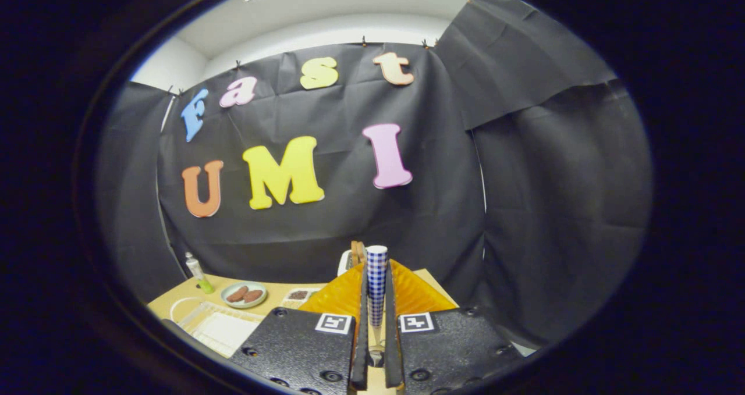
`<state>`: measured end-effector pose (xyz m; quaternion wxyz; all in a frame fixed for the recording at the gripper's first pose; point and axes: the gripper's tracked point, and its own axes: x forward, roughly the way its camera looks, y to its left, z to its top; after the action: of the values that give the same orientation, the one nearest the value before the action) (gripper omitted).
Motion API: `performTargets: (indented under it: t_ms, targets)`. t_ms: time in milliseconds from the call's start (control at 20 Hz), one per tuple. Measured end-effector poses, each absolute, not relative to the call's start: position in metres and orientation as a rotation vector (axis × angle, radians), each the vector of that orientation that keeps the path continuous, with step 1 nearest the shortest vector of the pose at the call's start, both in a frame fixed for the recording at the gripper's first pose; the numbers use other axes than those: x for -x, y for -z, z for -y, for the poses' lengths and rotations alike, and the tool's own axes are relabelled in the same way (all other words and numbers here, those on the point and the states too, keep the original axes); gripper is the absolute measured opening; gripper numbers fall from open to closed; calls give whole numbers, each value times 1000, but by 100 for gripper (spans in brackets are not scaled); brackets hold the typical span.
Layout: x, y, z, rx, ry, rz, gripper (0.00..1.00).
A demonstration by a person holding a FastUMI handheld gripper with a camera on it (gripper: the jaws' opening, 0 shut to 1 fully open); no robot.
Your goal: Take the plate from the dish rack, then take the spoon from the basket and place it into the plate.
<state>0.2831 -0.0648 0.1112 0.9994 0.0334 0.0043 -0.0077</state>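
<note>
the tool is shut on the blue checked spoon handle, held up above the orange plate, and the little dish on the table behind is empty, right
Not quite. The gripper view shows the small dish holding two brown pieces of food, so it is not empty. The rest stands: the tool is shut on the blue checked spoon handle, above the orange plate.

The gripper (376, 325) is raised and points forward and slightly up toward the far wall of the booth. Its two fingers (362, 331) stand almost parallel and very near each other, drawn in on a spoon (376, 284) with a blue-and-white checked handle. Both fingers press on that handle from the left and the right, and its end sticks out beyond the fingertips. Each finger's broad near block carries a square marker on top.
</note>
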Motion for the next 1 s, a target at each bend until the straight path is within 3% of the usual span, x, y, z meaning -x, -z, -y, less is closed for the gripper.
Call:
performTargets:
  t_ms: [250, 450, 800, 1000]
  targets:
    - [-211, -151, 18, -13, -28, 64, 17]
    - [-156, -135, -23, -13, -87, 70, 17]
    - [-80, -31, -110, -34, -260, -18, 17]
    - [-75, 34, -137, -14, -238, -60, 17]
